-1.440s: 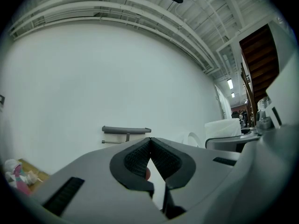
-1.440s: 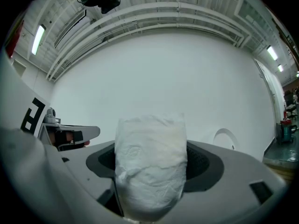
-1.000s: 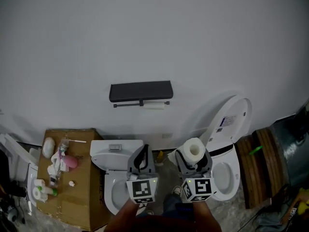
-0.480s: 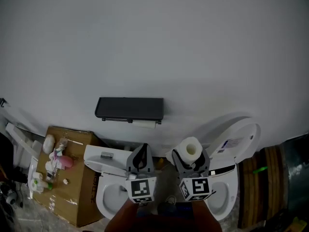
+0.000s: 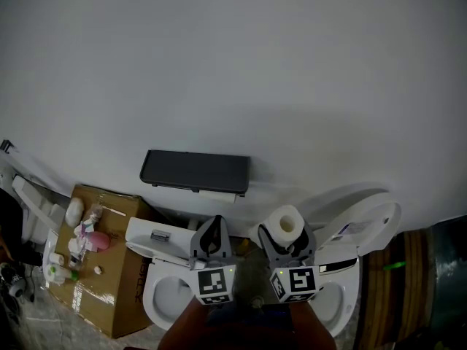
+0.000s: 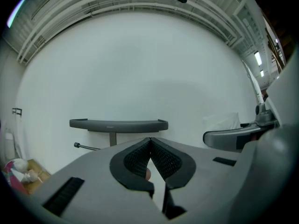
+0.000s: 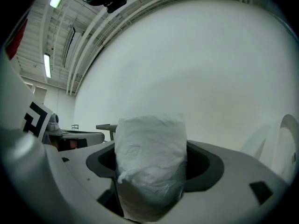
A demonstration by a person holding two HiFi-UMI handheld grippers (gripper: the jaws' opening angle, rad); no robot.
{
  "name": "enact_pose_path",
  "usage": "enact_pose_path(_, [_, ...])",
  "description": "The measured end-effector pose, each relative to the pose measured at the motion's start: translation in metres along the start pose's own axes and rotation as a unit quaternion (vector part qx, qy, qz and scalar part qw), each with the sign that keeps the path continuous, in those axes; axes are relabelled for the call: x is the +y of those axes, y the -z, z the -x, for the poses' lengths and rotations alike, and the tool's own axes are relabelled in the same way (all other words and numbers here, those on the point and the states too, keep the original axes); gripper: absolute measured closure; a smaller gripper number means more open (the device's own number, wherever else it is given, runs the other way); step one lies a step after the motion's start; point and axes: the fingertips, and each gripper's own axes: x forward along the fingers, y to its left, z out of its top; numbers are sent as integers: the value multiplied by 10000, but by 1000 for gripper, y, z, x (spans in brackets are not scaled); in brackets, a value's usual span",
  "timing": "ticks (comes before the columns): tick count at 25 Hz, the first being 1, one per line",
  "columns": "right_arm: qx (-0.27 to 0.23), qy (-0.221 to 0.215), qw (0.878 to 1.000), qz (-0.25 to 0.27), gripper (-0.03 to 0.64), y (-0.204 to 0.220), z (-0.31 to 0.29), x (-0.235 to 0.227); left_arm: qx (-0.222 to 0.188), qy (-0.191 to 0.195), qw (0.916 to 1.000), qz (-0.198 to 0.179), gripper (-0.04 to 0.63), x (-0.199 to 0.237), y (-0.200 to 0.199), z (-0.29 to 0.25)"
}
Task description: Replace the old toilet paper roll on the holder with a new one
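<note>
Far left, one cardboard box (image 5: 109,297) sits on the floor with small clutter on top. Next to it is the first of two toilets (image 5: 162,297). On the wall above hangs the single dark holder (image 5: 195,170), and the old roll (image 5: 217,195), thin and nearly spent, sits on the bar under it, not yet removed.

My left hand-held gripper (image 5: 212,232) is pinched shut with nothing in it and faces the holder from well back. My right hand-held gripper (image 5: 286,240) stands wide, clamped on the new roll (image 5: 283,223), which sits upright between its jaws. To the right is the second toilet (image 5: 357,228), lid raised.

That makes two grippers, two rolls, one holder, two toilets and one box.

I judge this to be the approach, with the swap itself not begun. Next, my left gripper should reach the holder, spread its jaws, take the old roll and slide it off the bar's free end while the right keeps the new one ready.
</note>
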Motion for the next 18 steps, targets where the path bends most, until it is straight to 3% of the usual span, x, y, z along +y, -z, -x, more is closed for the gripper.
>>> enact_pose_path(8, [32,207,9998,42,244,2,-19,-7,-93,243,9996,129,580,11,4,-16])
enact_pose_path(12, [68,244,9997,44,244,4,-23,-8,14,521,9936,1002,578,11,11,-23])
enact_pose_path(16, [81,256,9996,77,244,4,-26,-10,78,806,9731,2156,578,9,14,-28])
enact_pose_path(18, [87,259,9996,90,244,3,-27,-10,151,898,9480,3049,571,12,21,-32])
